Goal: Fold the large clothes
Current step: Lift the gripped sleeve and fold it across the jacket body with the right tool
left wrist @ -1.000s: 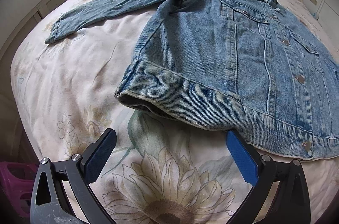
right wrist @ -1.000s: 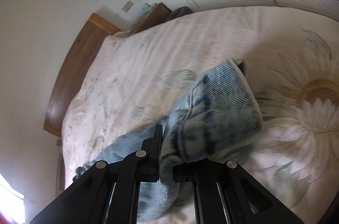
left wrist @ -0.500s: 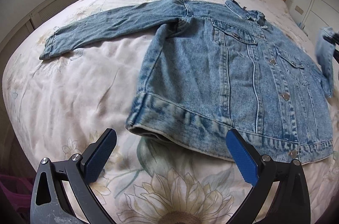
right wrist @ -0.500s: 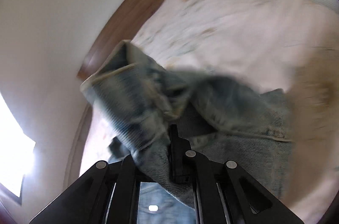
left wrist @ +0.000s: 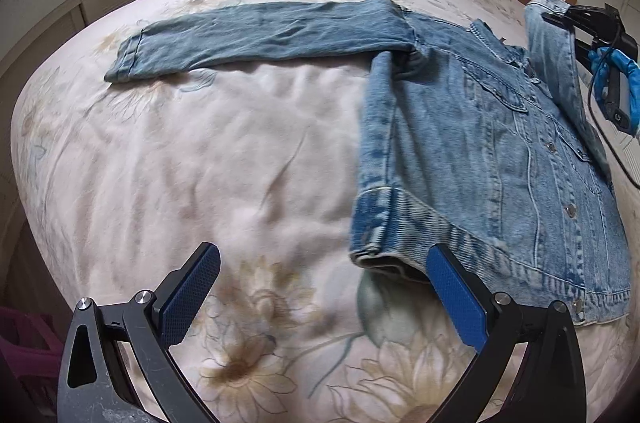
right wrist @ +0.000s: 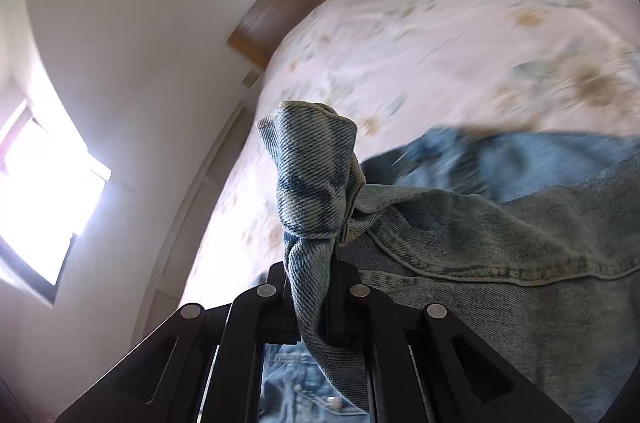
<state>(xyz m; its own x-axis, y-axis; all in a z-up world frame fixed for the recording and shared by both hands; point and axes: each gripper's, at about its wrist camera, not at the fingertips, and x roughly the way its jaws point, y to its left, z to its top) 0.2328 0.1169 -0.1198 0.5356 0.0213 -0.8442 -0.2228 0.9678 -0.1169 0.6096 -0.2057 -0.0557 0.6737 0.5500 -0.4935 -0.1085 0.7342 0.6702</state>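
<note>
Overhead, the right tool pinches the denim jacket's cuff above the floral bedspread; left tool gapes empty.

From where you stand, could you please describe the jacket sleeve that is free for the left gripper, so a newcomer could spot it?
On the floral bedspread lies a denim jacket. Its free sleeve stretches flat away from the body towards the bed's edge; unlike the other sleeve, nothing holds it.

The right gripper is swinging the denim jacket's sleeve cuff up over its collar side.
</note>
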